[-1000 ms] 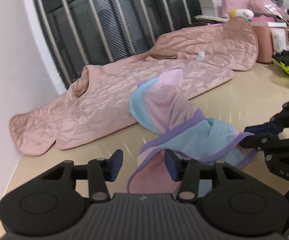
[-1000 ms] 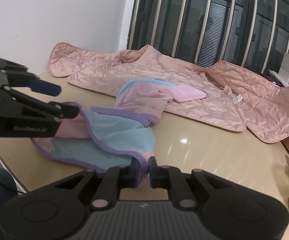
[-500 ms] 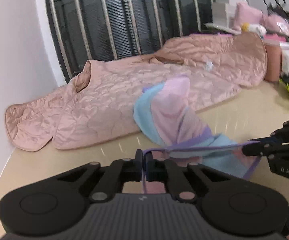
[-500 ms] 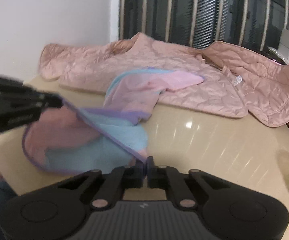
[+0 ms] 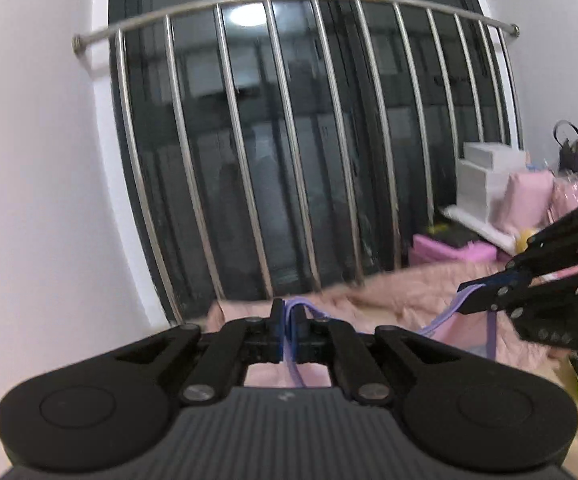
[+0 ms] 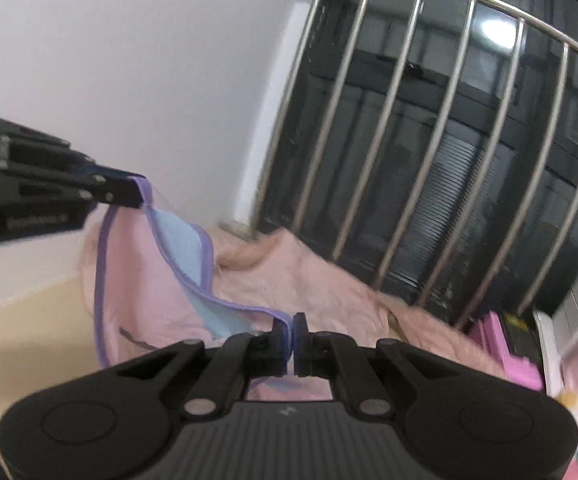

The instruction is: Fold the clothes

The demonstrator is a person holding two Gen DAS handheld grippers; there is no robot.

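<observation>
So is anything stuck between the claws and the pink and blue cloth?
No. The left claw and the right claw are both shut right on the cloth's purple edge, with nothing visible in between. The cloth hangs between them.

A dark window (image 5: 309,160) behind steel bars (image 5: 289,140) is seen centrally, flanked by white wall (image 5: 29,160) at left.
</observation>
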